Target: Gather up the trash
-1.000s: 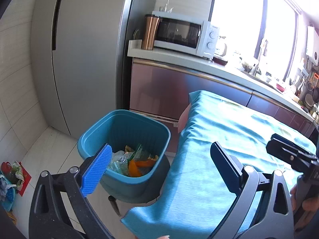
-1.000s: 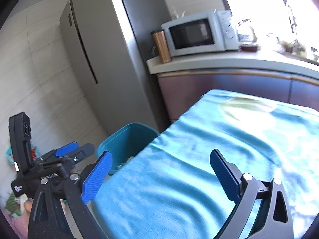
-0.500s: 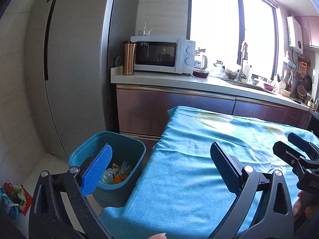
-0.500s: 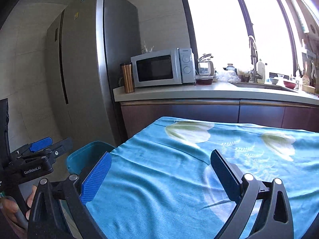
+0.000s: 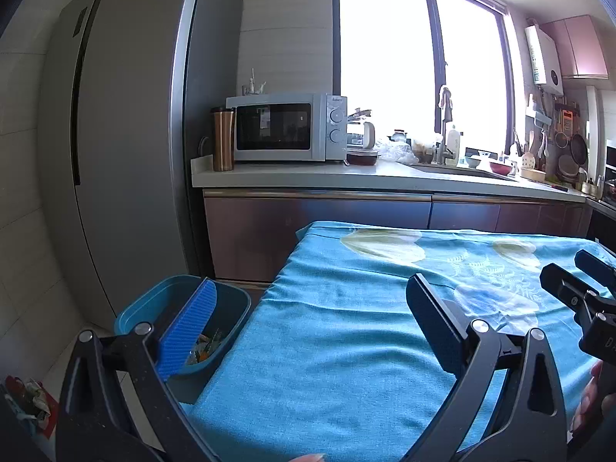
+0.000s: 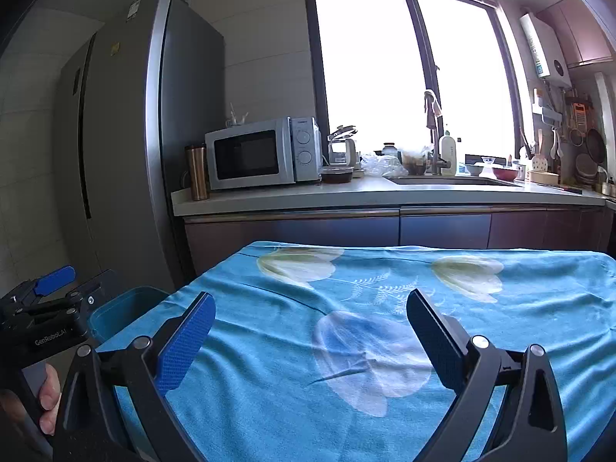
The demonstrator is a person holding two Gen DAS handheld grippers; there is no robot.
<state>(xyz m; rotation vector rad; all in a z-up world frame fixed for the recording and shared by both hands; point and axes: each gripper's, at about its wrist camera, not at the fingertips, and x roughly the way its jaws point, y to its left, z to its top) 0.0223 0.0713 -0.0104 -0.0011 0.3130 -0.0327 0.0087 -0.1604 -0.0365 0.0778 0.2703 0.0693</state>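
We hold the left claw [image 5: 312,327] wide apart and empty above the near left edge of the blue cloth [image 5: 346,346]. Our right claw [image 6: 310,337], equally wide and empty, hangs over the cloth's middle. The teal bin [image 5: 227,300] stands on the floor left of the cloth, trash [image 5: 206,346] inside.

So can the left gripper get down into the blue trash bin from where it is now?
Probably yes: the left gripper is open and empty, and the blue trash bin stands open-topped just below-left, beside the table.
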